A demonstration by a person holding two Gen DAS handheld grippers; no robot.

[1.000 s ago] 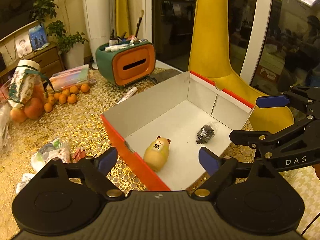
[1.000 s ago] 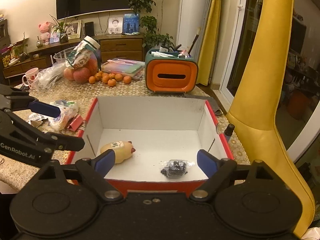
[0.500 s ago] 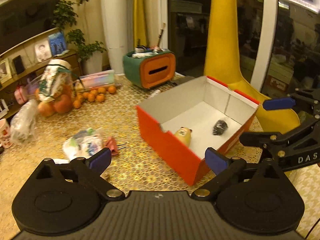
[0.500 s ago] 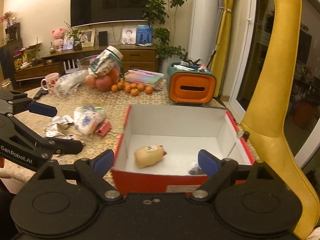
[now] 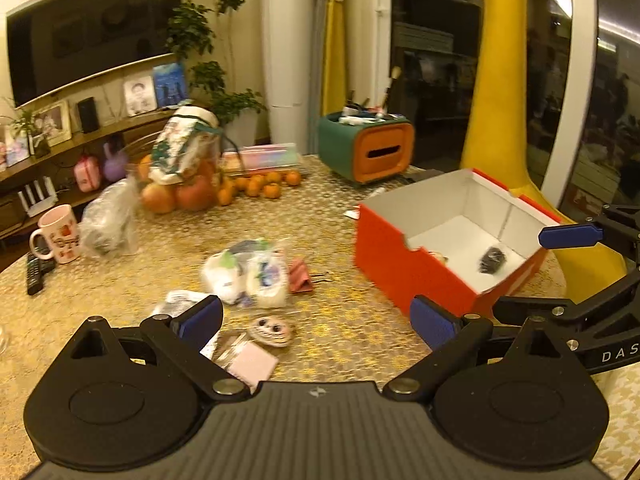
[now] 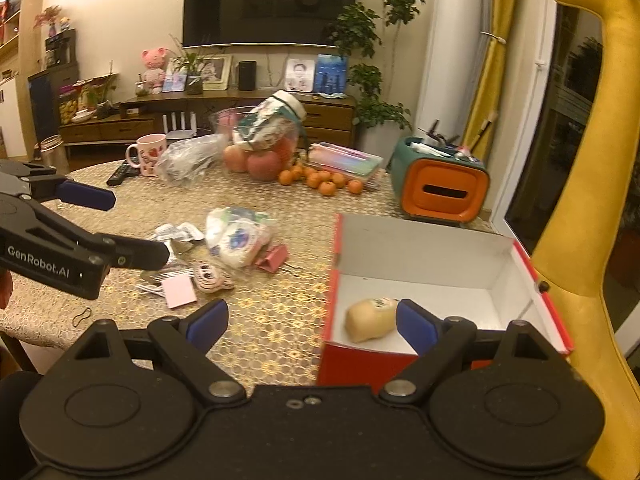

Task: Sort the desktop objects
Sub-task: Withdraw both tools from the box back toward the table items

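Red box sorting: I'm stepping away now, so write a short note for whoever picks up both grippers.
Left gripper: open, holds nothing.
Right gripper: open, holds nothing, beside the red box.
Done: yellow figurine and dark wrapped item lie in the box.
Left on the table: round face toy, pink notepad, pink binder clip, plastic packets.

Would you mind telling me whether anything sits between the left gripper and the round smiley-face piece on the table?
Nothing visible does. The left gripper, jaws open, hangs above the smiley-face piece, with only bare tablecloth around; a pink notepad lies beside it.
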